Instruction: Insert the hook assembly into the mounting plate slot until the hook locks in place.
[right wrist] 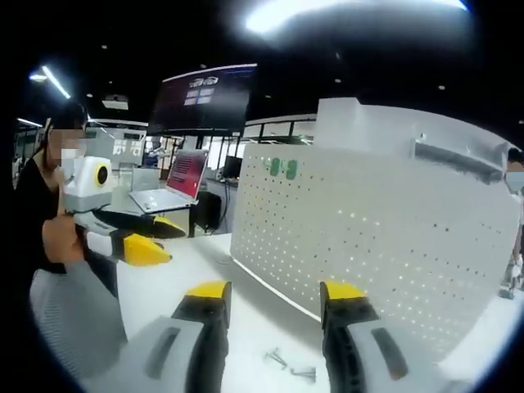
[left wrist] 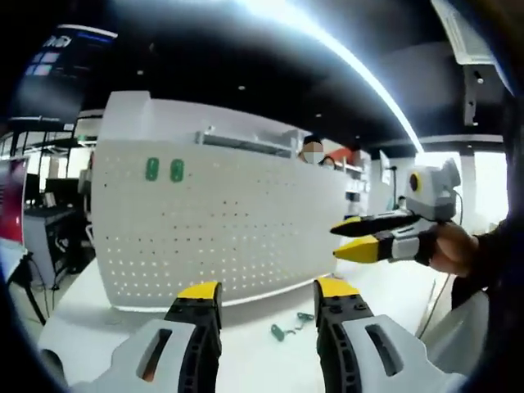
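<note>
Both claws released, nothing held — left claw (left wrist: 267, 296) & right claw (right wrist: 273, 296) face the white pegboard (left wrist: 221, 221) standing upright on the desk (left wrist: 246, 344). Green hooks (left wrist: 291, 325) lie loose on desk just in front of board; two green pieces (left wrist: 164, 169) sit on board's upper left.

The upright white perforated pegboard panel (left wrist: 221, 221) carries a regular grid of small holes and two green oval tags (left wrist: 164, 169) — near one upper corner. Each white-bodied gripper (left wrist: 266, 296) has black jaws tipped in yellow. Small green-and-grey metal hooks (left wrist: 291, 325) lie on the white tabletop (left wrist: 246, 352).
</note>
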Demonstrator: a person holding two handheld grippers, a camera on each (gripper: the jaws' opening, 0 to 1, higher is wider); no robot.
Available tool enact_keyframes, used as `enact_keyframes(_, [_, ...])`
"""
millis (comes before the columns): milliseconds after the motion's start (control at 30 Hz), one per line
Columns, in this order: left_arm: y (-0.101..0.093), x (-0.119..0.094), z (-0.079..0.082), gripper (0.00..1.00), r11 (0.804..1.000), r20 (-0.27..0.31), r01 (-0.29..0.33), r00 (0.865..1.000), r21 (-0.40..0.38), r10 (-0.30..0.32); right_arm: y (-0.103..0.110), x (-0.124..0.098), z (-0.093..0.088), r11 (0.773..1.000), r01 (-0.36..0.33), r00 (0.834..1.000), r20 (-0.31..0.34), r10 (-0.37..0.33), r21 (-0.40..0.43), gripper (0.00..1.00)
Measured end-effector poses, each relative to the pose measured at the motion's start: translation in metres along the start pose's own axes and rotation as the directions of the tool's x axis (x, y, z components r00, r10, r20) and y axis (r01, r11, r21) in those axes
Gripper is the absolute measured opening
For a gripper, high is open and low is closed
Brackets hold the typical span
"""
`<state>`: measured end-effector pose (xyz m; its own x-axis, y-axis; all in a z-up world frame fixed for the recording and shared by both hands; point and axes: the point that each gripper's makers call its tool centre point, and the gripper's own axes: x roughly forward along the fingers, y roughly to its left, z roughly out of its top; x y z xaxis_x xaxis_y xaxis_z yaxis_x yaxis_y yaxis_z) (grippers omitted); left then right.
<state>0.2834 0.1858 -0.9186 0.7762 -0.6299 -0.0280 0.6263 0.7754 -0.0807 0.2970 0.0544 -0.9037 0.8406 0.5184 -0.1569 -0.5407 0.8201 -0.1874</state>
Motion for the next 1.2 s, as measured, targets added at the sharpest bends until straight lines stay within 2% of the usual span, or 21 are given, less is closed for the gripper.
enact_keyframes(233, [0.001, -0.003, -0.002, 0.45, 0.999, -0.011, 0.003, 1.0, 0.037, -0.002, -0.035, -0.019, 0.0, 0.996, 0.089, 0.996, -0.01, -0.089, -0.012, 0.42])
enact_keyframes(567, [-0.004, 0.001, -0.007, 0.45, 0.999, -0.027, 0.042, 0.999, 0.031, -0.041, -0.055, -0.033, -0.006, 0.988, 0.151, 0.988, -0.032, -0.151, -0.014, 0.41])
enact_keyframes(967, [-0.007, 0.002, -0.008, 0.45, 0.998, -0.032, 0.057, 0.998, 0.033, -0.056, -0.056, -0.029, -0.014, 0.99, 0.144, 0.988, -0.056, -0.144, -0.008, 0.4])
enact_keyframes(1200, [-0.005, 0.001, -0.008, 0.45, 0.998, -0.035, 0.051, 0.998, 0.035, -0.049, -0.047, -0.017, -0.026, 0.996, 0.086, 0.992, -0.094, -0.087, -0.012, 0.4])
